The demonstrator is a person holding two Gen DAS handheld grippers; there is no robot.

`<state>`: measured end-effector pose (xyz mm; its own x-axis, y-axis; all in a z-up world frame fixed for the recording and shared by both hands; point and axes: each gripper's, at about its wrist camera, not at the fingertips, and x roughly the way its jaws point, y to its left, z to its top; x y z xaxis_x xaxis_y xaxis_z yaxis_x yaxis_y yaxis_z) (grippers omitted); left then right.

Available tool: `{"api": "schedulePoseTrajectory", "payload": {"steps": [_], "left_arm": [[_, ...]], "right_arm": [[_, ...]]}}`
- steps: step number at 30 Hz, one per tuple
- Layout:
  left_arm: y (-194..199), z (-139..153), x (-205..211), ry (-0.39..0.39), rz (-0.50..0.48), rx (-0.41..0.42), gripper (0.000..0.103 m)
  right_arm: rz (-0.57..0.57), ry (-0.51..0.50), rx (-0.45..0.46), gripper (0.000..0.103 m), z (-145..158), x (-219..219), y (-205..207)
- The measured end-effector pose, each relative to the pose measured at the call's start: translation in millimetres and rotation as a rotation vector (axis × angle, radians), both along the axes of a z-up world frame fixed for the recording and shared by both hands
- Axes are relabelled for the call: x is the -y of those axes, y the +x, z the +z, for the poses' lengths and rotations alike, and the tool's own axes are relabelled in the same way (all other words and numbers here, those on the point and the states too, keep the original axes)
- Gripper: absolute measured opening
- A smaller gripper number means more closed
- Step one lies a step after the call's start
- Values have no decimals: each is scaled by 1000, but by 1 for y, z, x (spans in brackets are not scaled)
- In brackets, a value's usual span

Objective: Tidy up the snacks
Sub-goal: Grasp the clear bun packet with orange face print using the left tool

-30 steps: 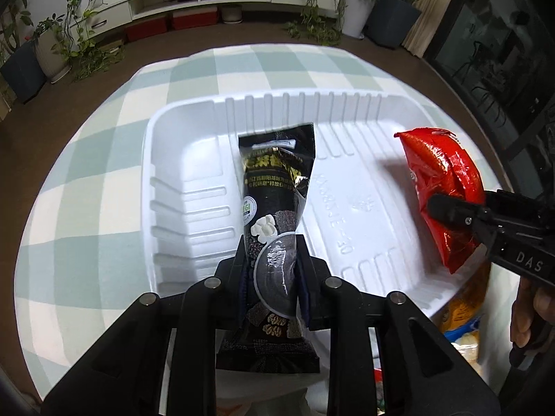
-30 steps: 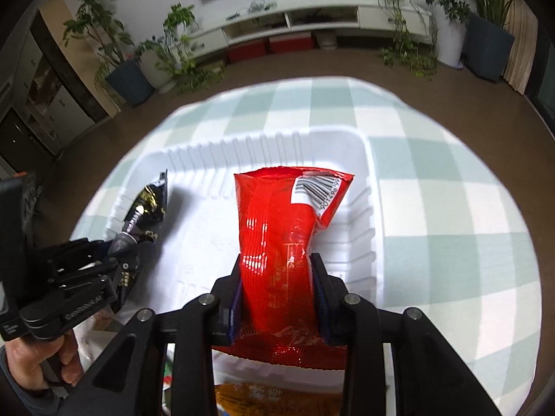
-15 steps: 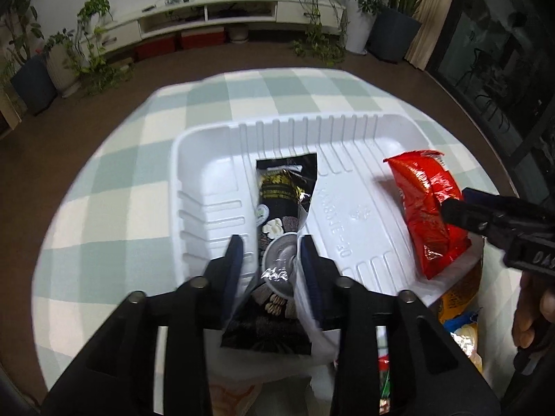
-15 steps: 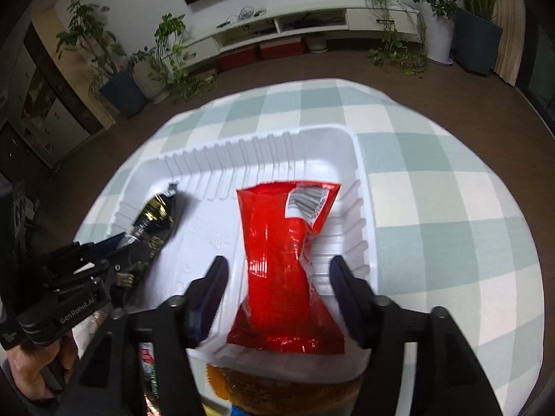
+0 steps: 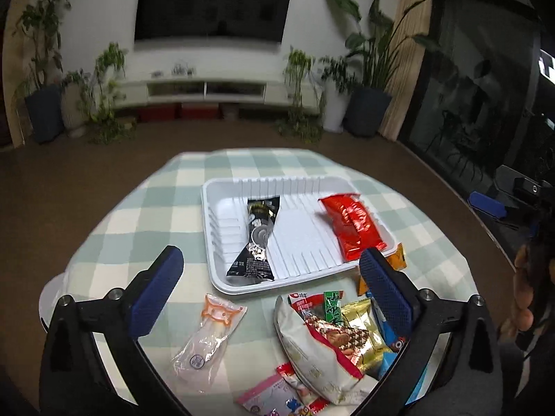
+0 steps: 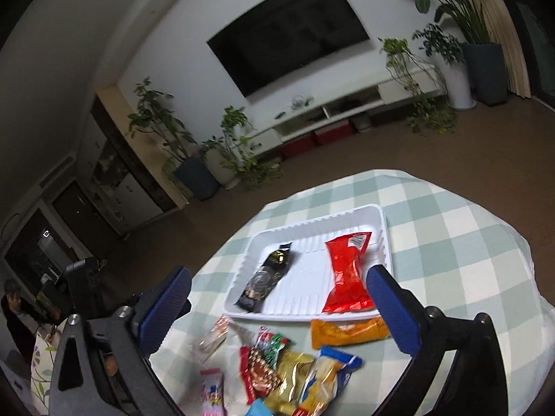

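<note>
A white ribbed tray (image 5: 362, 269) (image 6: 376, 215) sits on the green-checked tablecloth. In it lie a black snack packet (image 5: 258, 239) (image 6: 269, 280) on the left and a red snack bag (image 5: 352, 223) (image 6: 347, 270) on the right. My left gripper (image 5: 270, 287) is open and empty, pulled back above the near table. My right gripper (image 6: 279, 306) is open and empty, also raised and back from the tray. A heap of loose snack packets (image 5: 333, 339) (image 6: 295, 371) lies in front of the tray.
A clear packet with an orange clip (image 5: 211, 332) lies left of the heap. An orange packet (image 6: 347, 332) lies against the tray's near edge. The round table's edge drops to a brown floor; a TV stand and potted plants stand far behind.
Both grippers opened, let go of the black packet and the red bag in the tray, and drew back and up. The loose snack heap has come into view.
</note>
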<state>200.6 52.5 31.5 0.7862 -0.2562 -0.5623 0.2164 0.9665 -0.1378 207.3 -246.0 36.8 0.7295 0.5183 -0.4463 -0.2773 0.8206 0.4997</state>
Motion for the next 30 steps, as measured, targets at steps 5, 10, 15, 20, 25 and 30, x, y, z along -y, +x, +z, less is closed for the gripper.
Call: {"api": "schedulePoseTrajectory", "payload": {"steps": [5,10,15,20,25,30], "left_arm": [[-65,-3,-11,34,52,54,103],[-106,-24,-45,0,226,-96,103],[-137,-32,-58,44,244,-81,103],[-134,-39,-59,76,174,-137,103],[-93,-55,-61,68,43,-272,103],[-35,-72,-57,166,-50,-393,102]], "right_arm": [[14,63,-18,103,-10,6,-49],[-95,129,-143,102,-46,23,-95],[-106,128,-281,102,-78,20,-120],[-98,158,-383,102,-101,11,-136],[-65,119,-435,102,-112,-8,-148],[-31,66,-430,101,-116,-29,-153]]}}
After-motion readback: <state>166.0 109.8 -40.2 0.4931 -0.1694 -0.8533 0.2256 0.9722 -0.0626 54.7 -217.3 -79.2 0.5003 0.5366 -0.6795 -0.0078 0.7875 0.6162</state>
